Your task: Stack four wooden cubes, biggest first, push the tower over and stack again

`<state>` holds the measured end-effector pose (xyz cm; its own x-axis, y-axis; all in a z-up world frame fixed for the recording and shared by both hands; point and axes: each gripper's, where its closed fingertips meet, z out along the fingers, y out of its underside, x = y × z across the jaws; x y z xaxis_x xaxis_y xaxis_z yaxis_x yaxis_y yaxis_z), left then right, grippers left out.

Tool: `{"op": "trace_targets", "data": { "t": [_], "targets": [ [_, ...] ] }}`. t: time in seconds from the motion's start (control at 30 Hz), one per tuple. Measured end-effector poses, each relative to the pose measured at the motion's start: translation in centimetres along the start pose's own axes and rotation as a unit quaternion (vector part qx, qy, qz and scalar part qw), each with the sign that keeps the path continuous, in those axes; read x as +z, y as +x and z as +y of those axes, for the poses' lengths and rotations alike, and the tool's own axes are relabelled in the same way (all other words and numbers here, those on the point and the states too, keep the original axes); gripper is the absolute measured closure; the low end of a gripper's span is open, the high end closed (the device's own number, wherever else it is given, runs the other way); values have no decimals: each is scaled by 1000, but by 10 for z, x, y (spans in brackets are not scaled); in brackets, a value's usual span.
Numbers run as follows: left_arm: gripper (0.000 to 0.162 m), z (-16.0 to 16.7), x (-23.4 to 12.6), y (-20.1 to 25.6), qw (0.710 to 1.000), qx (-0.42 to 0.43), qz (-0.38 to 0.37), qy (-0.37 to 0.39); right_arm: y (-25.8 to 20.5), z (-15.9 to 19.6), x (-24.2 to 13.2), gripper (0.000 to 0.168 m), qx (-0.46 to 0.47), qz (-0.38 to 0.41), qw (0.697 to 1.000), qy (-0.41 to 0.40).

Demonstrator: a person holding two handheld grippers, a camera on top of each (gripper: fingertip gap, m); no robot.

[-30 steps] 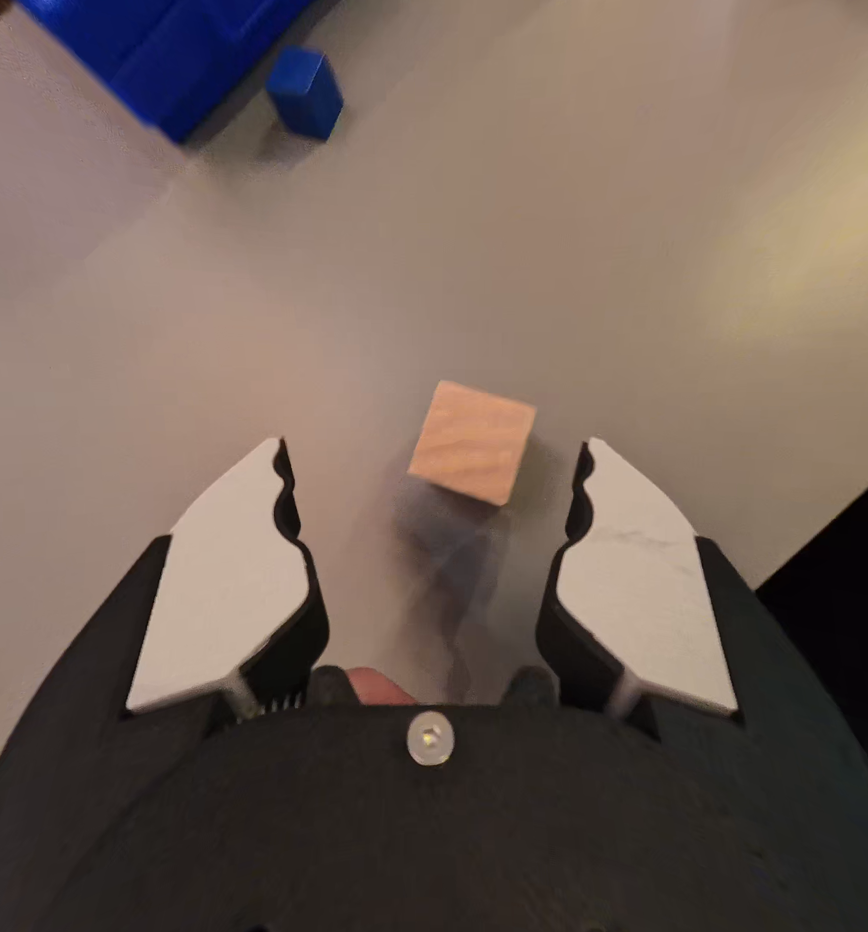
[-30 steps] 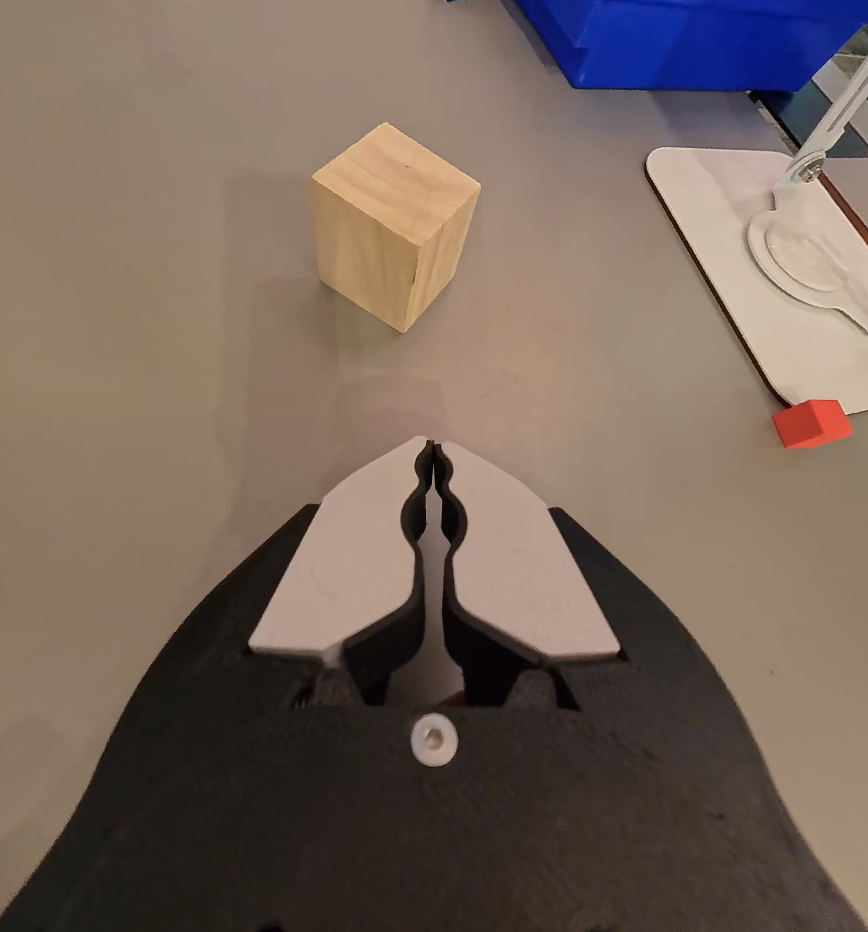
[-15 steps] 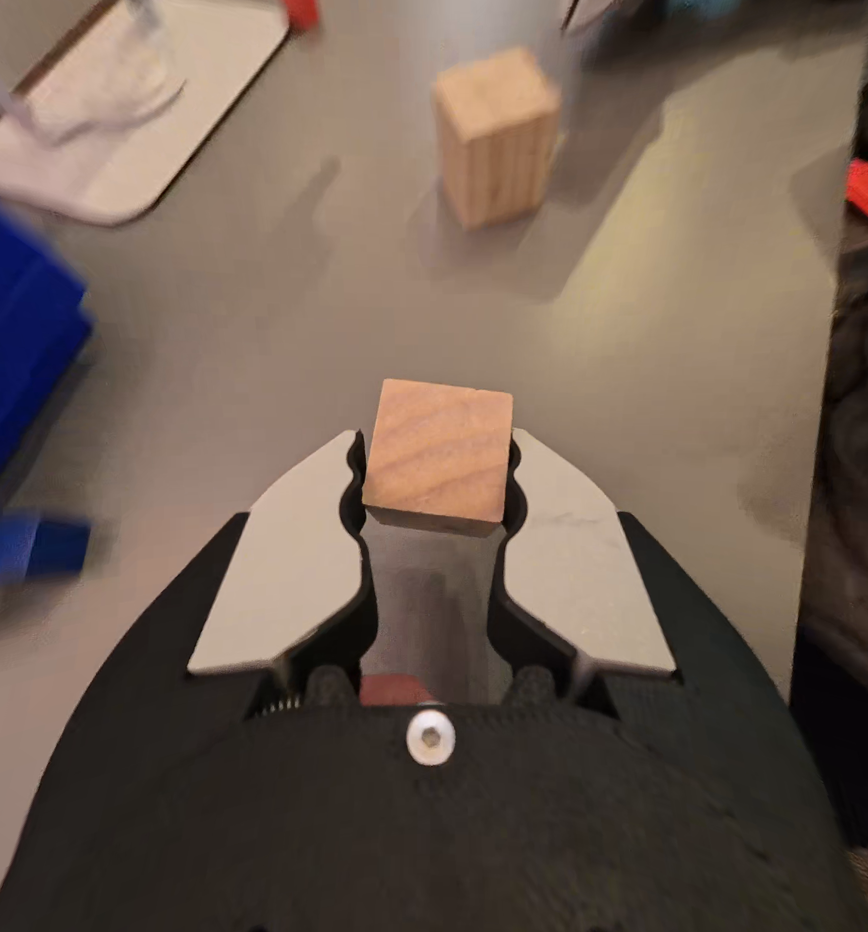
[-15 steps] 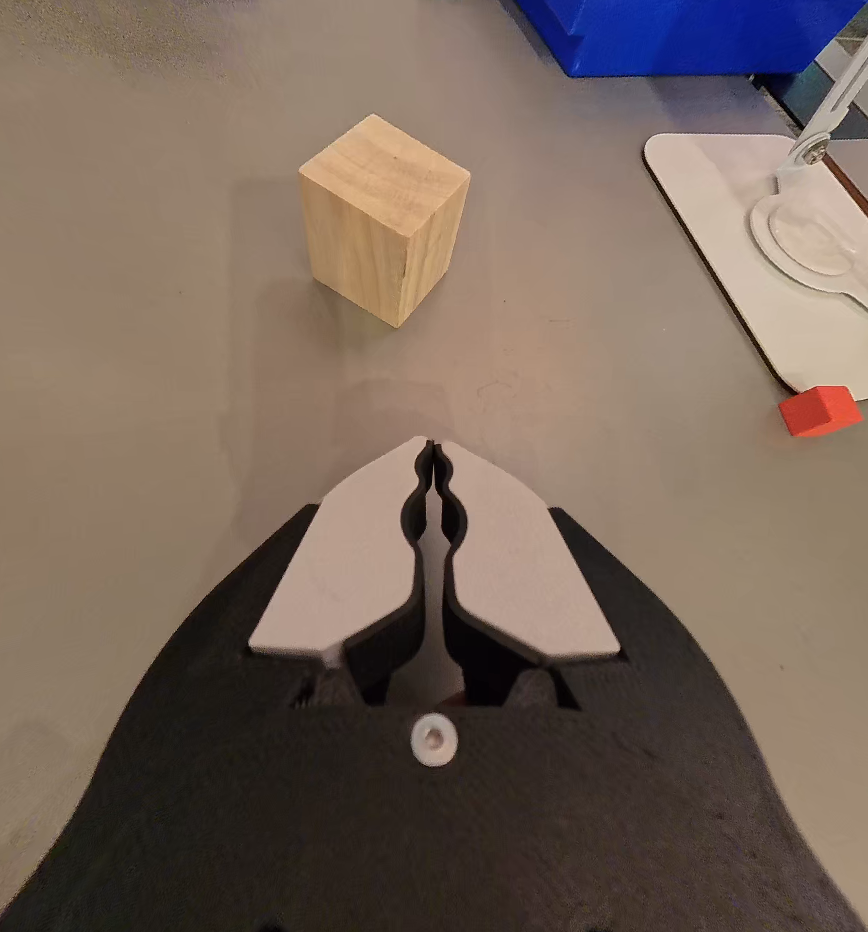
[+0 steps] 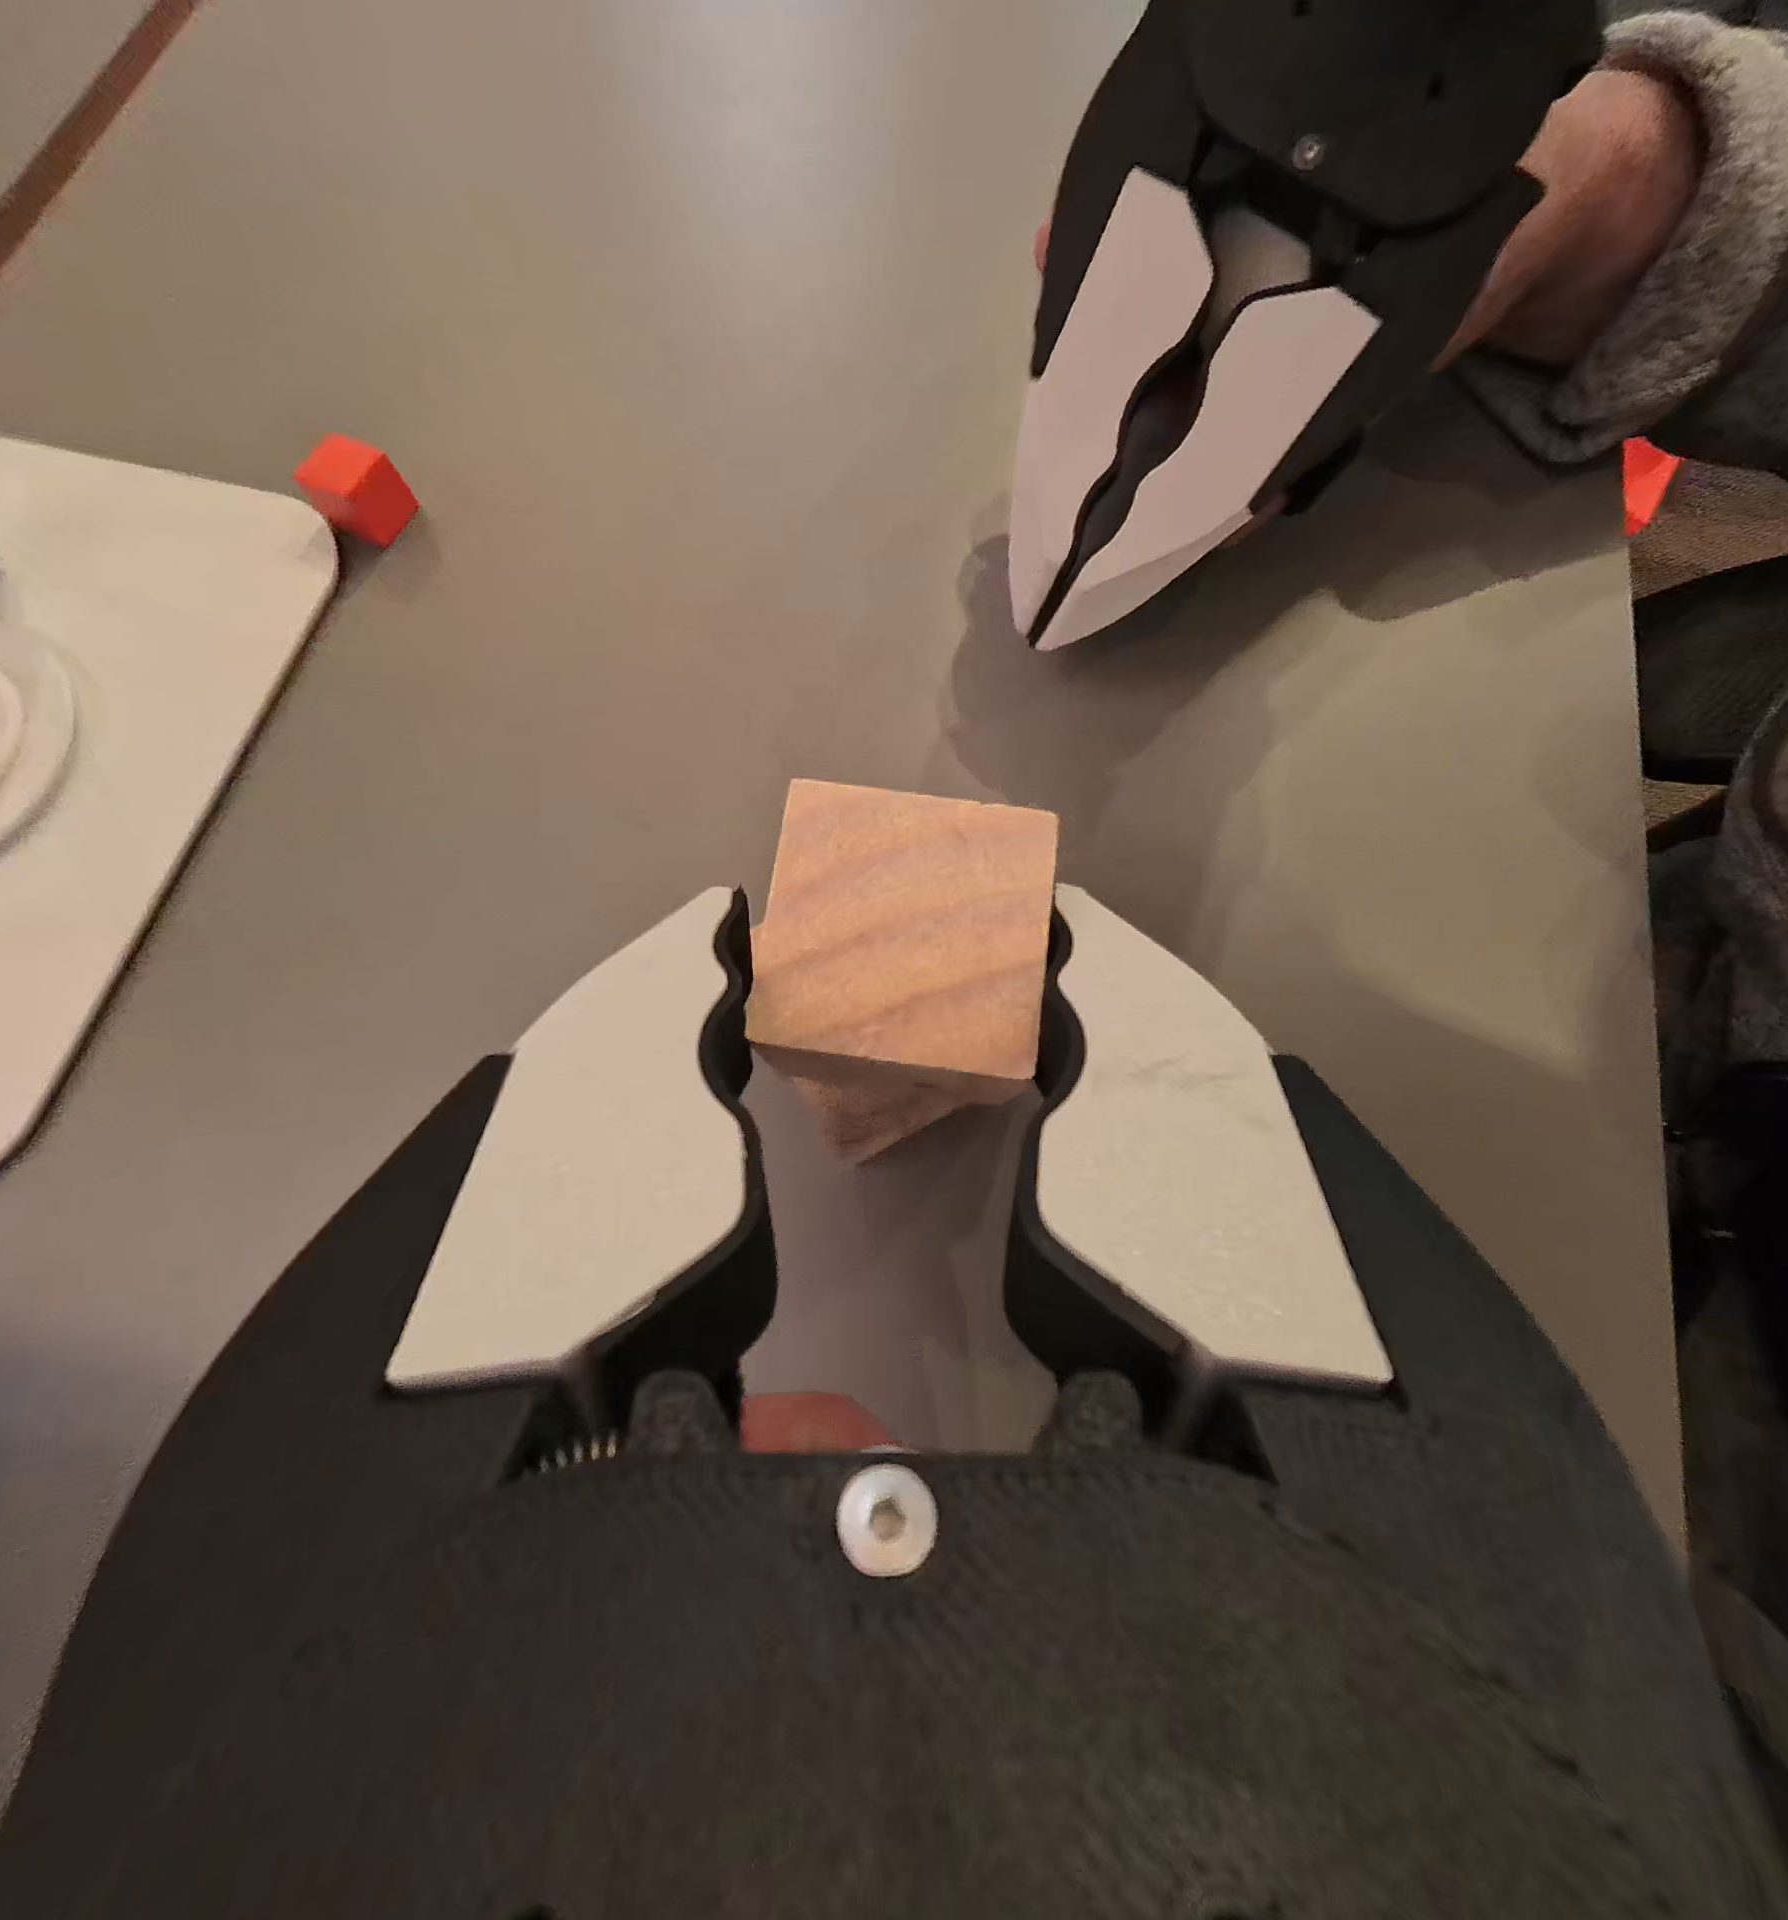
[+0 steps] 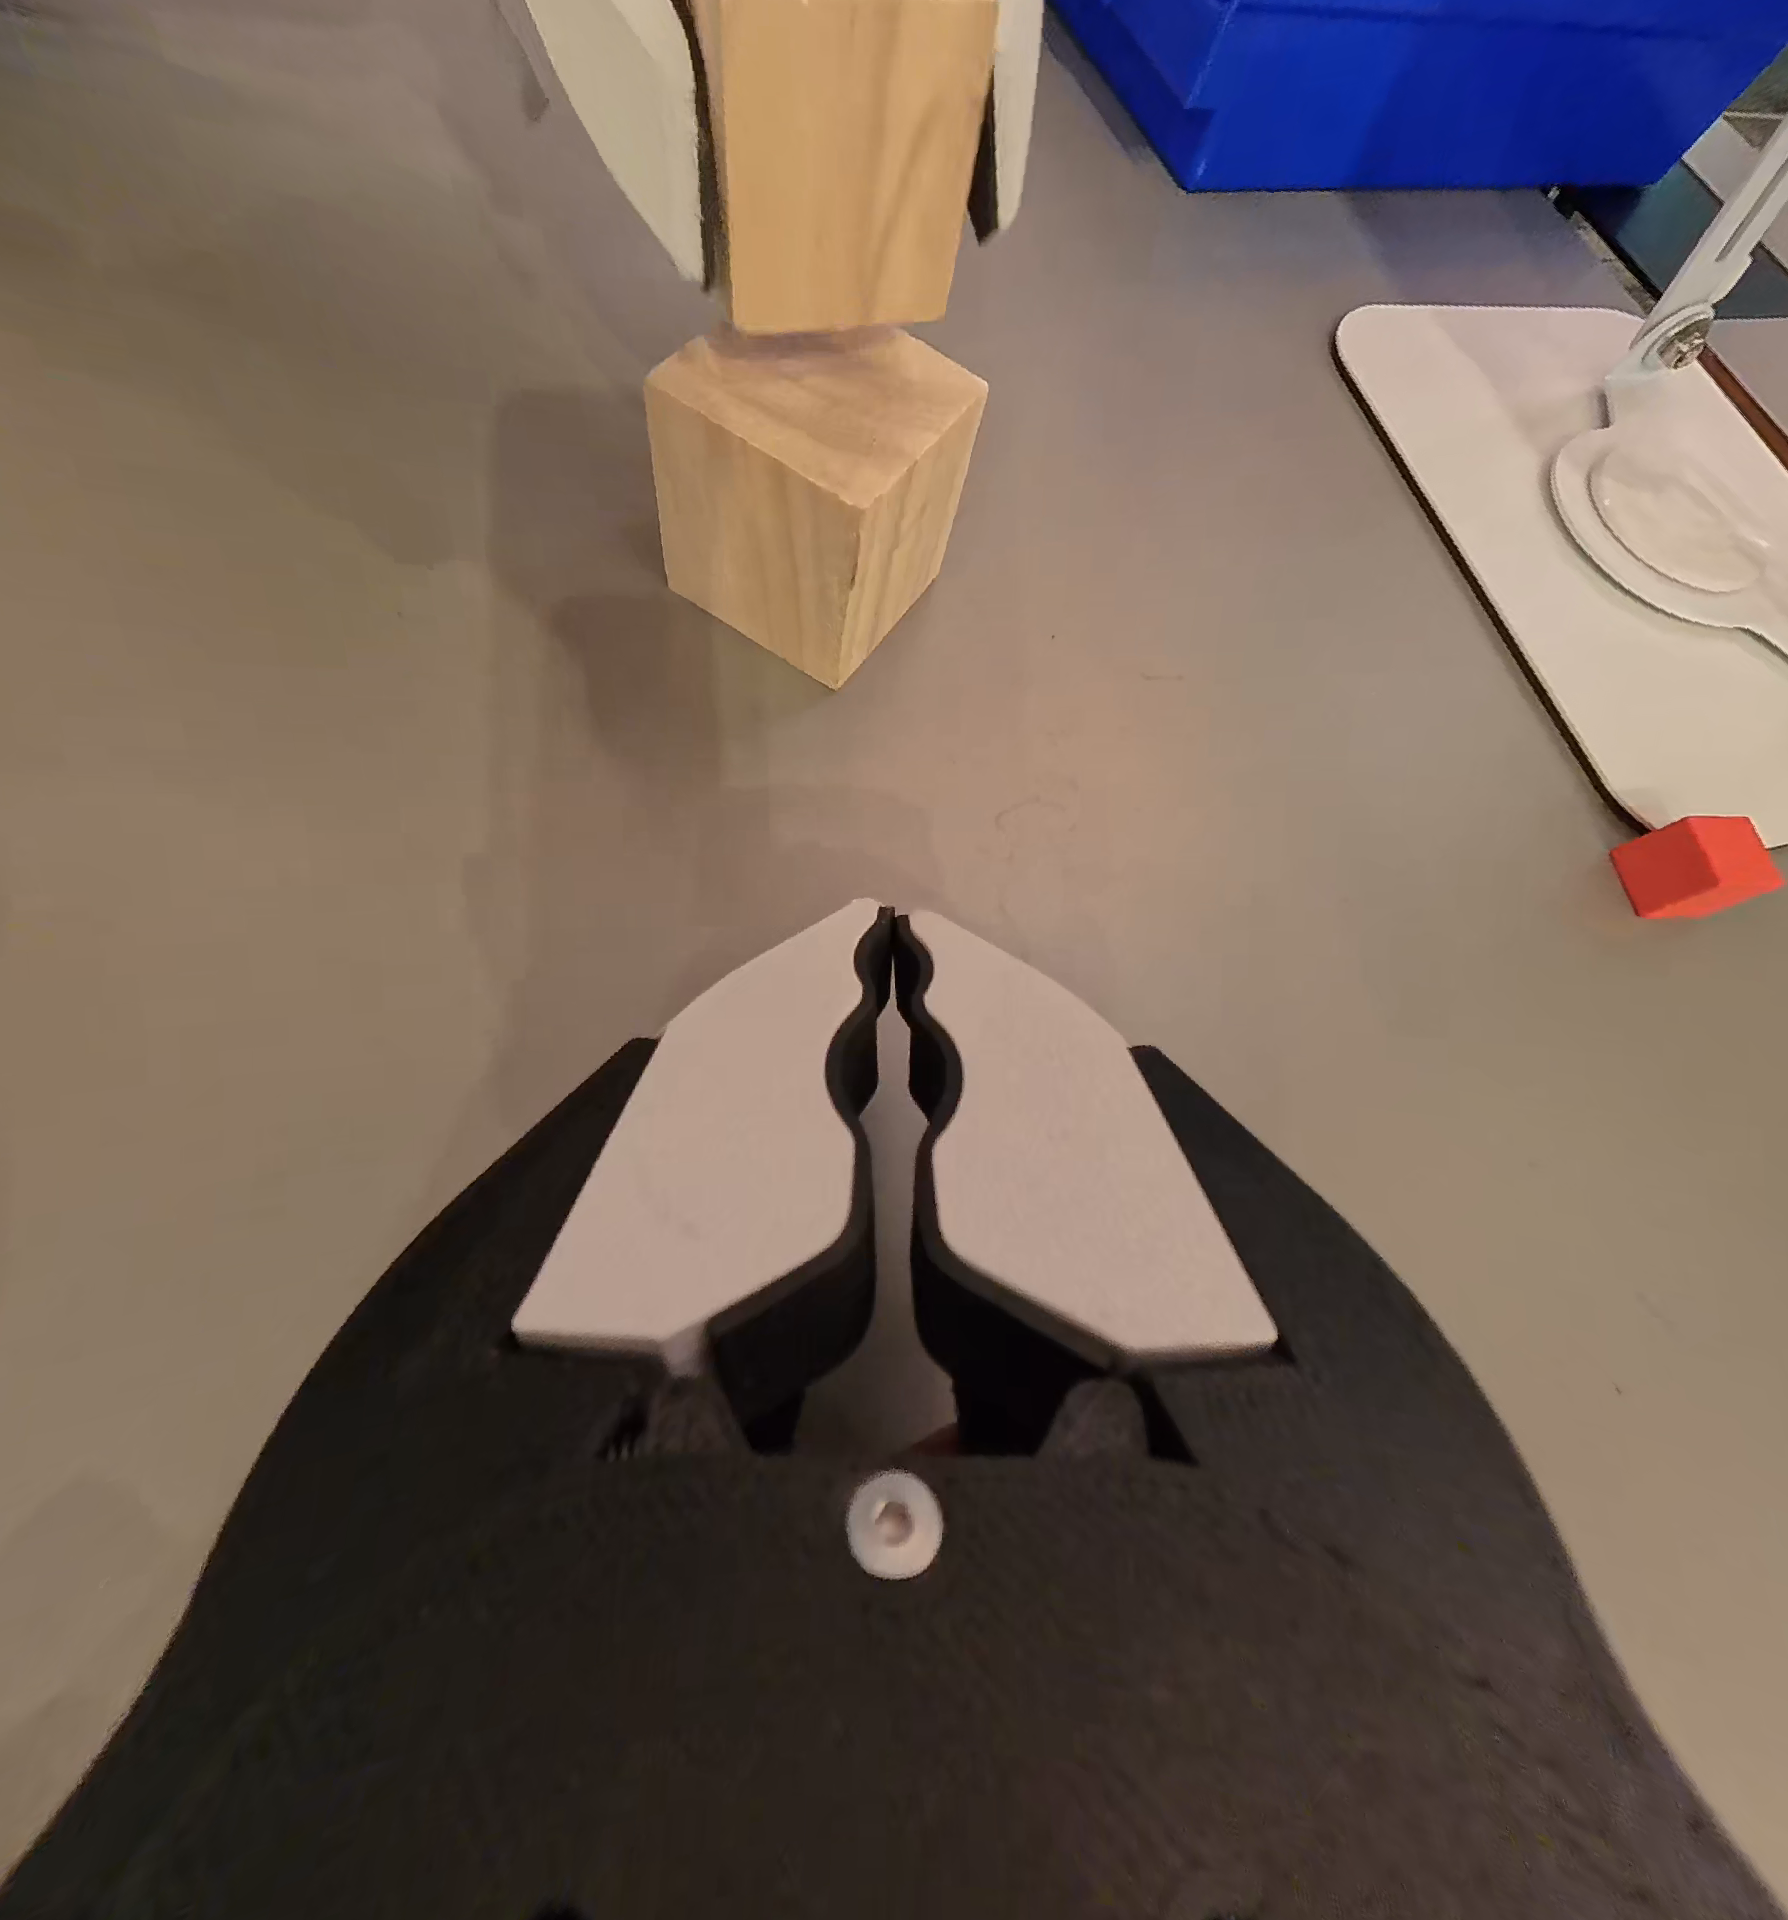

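Pale wood fills my left gripper [image 5: 900,940]: its fingers [image 5: 620,1122] are clamped on the two side faces of a cube [image 5: 900,935], which I am holding directly above the bigger cube [image 6: 812,499] standing on the grey table [image 6: 246,727]. In the right wrist view a thin shadowed gap shows between the held cube's underside and the base cube's top, so I judge it is just short of touching, though I cannot be sure. I read this as the second cube of a stack going on.

The two cubes are turned differently: the base shows a corner edge towards the right camera, while the held cube shows a flat face. My next move calls for a short, straight lowering until wood meets wood, perhaps with a slight twist to square it up, then a gentle opening of the fingers so that nothing drags sideways.

My right gripper [image 6: 890,920] has its tips pressed together on nothing and hangs idle over the table, near the stack.

From the left camera the held cube covers almost all of the base; only one corner peeps out beneath. The right view cuts off the held cube's top. The remaining two wooden cubes are in neither view. A small red block [image 6: 1695,868] lies beside a white mat [image 6: 1492,499], and a blue bin [image 6: 1389,94] sits beyond.
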<state>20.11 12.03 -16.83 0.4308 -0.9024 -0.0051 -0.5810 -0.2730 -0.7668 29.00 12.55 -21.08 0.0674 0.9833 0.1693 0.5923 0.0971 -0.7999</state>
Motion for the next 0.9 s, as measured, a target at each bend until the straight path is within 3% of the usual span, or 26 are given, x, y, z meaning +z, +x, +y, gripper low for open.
{"op": "trace_targets", "data": {
  "t": [0.07,0.17,0.27,0.4,0.5,0.57,0.63,0.83,0.9],
  "targets": [
    [101,14,8,-7,999,-4,-15,-38,-1,-1,0,168,-1,-1,1000,1],
    [62,19,2,-7,1000,-11,-20,-11,0,-2,-2,168,1,1,1000,6],
    [60,40,-35,-22,997,-30,-69,6,-1,-4,-4,168,4,-2,1000,13],
    [70,99,-104,-66,983,-102,-152,8,-4,-6,-3,168,-1,-6,1000,14],
    [78,156,-161,-113,951,-138,-275,-30,-4,-6,-3,168,-2,-7,1000,13],
    [83,176,-180,-132,940,-171,-296,-13,-5,-6,-2,168,-3,-8,1000,13],
    [83,191,-185,-148,931,-201,-305,-13,-5,-5,-1,168,-3,-9,1000,10],
    [92,219,-157,-178,937,-164,-290,-103,-3,-2,0,168,5,-10,1000,7],
    [111,217,-152,-189,938,-173,-286,-89,-3,-1,1,168,5,-10,1000,6]
  ]
}}
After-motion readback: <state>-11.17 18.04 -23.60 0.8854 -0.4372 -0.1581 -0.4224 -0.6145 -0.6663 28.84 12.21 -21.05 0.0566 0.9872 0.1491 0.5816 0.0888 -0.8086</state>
